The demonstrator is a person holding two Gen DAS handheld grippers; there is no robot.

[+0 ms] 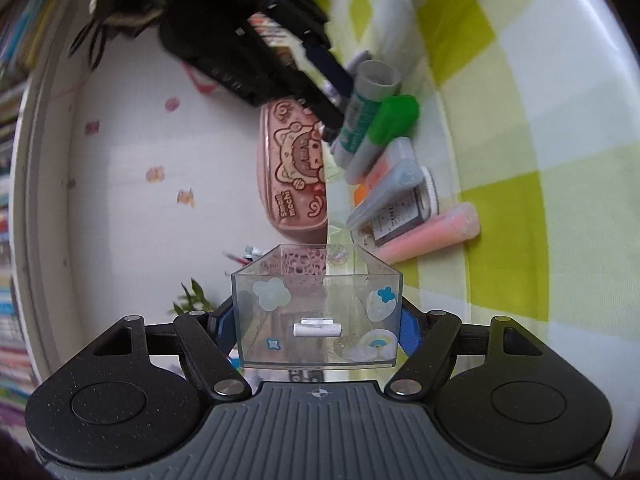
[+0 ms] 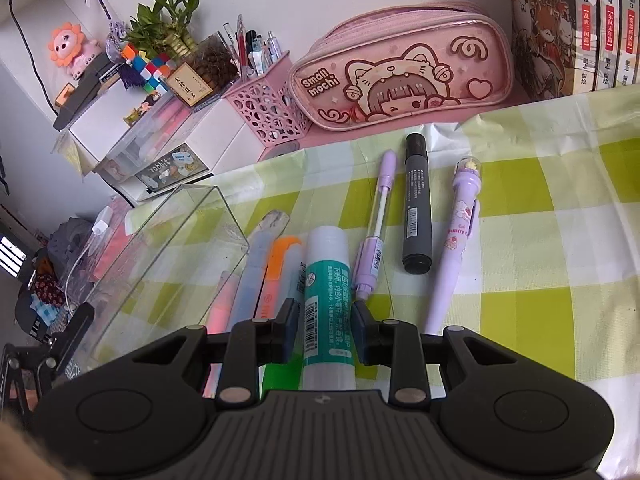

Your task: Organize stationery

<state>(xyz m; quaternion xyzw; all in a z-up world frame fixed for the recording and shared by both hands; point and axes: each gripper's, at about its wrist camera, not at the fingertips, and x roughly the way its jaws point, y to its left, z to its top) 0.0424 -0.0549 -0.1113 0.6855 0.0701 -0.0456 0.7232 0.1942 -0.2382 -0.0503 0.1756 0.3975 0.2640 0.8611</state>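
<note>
My left gripper (image 1: 318,320) is shut on a clear stickered box (image 1: 318,304) and holds it tilted; the box also shows at the left of the right wrist view (image 2: 160,256). My right gripper (image 2: 325,324) has its fingers on both sides of a teal-and-white glue stick (image 2: 328,296); whether they press on it I cannot tell. The right gripper (image 1: 320,100) also shows from the left wrist view, over the glue stick (image 1: 360,116). Beside it lie a green highlighter (image 1: 390,124), an orange highlighter (image 2: 282,276) and a grey one (image 2: 254,272).
A pink pencil case (image 2: 404,72), a pink mesh pen holder (image 2: 264,108) and books (image 2: 568,24) stand at the back. A lilac pen (image 2: 374,232), a black marker (image 2: 418,204) and a purple bunny pen (image 2: 456,240) lie on the green checked cloth (image 2: 540,240).
</note>
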